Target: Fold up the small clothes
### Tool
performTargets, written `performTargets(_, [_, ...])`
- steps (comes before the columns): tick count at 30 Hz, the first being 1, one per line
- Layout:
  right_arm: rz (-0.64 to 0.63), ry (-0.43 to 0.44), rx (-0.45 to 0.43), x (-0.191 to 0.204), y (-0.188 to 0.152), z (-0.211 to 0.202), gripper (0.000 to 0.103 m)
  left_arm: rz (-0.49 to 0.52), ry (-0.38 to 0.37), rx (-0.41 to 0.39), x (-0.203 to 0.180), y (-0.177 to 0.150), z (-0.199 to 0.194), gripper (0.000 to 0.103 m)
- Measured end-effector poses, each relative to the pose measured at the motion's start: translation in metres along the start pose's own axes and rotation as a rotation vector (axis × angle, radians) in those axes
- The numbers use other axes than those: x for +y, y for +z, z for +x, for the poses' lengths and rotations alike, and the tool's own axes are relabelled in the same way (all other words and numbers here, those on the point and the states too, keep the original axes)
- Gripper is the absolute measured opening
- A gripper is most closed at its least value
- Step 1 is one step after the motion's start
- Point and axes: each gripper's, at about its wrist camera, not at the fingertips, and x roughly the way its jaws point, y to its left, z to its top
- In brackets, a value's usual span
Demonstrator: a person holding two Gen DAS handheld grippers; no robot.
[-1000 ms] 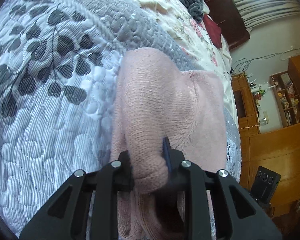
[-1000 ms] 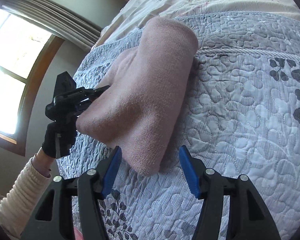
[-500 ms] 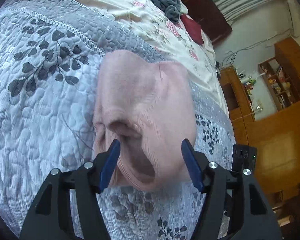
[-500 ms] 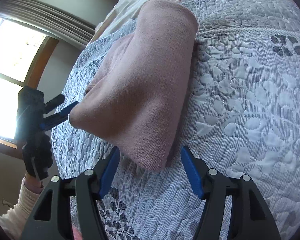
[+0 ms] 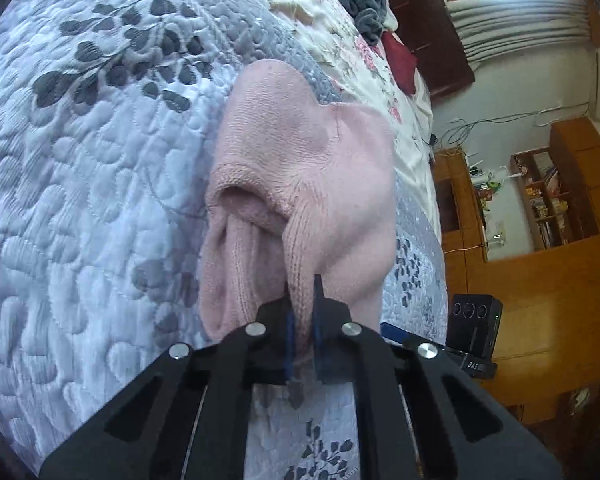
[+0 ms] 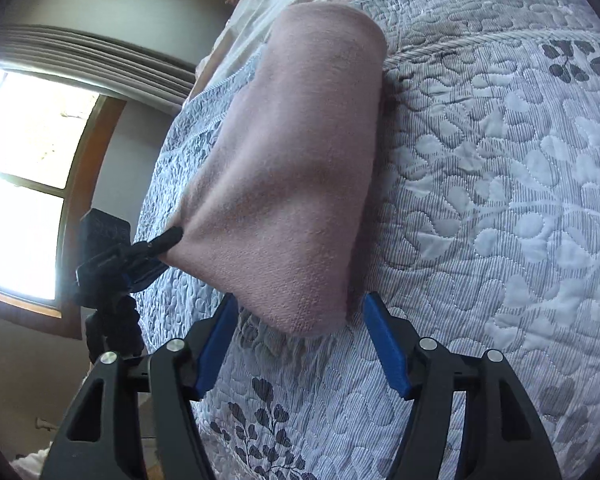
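Pink knit garment, folded, rumpled, one corner pinched

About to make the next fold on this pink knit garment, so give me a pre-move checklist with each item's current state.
1. Left gripper shut on the pink knit garment: ok.
2. Right gripper gripping the near corner: not ok, open, corner between the fingers, unpinched.
3. Garment supported on the quilted bedspread: ok.
4. Layers aligned: not ok, an opening gapes beside the left gripper.
5. Quilt around the garment free of other items: ok.
6. Garment underside: cannot tell.
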Motion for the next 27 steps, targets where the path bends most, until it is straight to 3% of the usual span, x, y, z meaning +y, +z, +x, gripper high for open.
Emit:
performTargets(3, [0.039, 0.022, 0.016, -0.004, 0.003, 0.018, 0.065, 0.004, 0.013, 0.043, 0.012, -0.006, 0.012, 0.006])
performTargets(5, [0.041, 0.01, 0.032, -0.005, 0.001, 0.028, 0.053, -0.004, 0.01, 0.059, 0.02, -0.008, 0.021, 0.006])
performTargets(6, [0.036, -0.003, 0.047, -0.005, -0.001, 0.033, 0.037, -0.006, 0.011, 0.059, 0.023, -0.008, 0.024, 0.006])
performTargets(10, [0.034, -0.04, 0.047, -0.014, -0.008, 0.034, 0.022, -0.015, 0.009, 0.07, 0.029, -0.014, 0.034, 0.009])
performTargets(15, [-0.003, -0.095, 0.062, -0.012, -0.011, 0.036, 0.022, -0.036, -0.028, 0.072, 0.027, -0.013, 0.028, 0.015])
performTargets(19, [-0.022, -0.109, 0.066, -0.007, -0.007, 0.035, 0.026, -0.068, -0.038, -0.016, 0.025, 0.005, 0.003, 0.044])
performTargets(24, [-0.021, -0.109, 0.07, -0.008, -0.003, 0.04, 0.03, -0.118, 0.056, -0.071, 0.031, 0.041, -0.001, 0.048])
performTargets(27, [-0.02, -0.11, 0.075, -0.007, -0.002, 0.044, 0.032, -0.124, 0.047, -0.052, 0.028, 0.055, 0.011, 0.048])
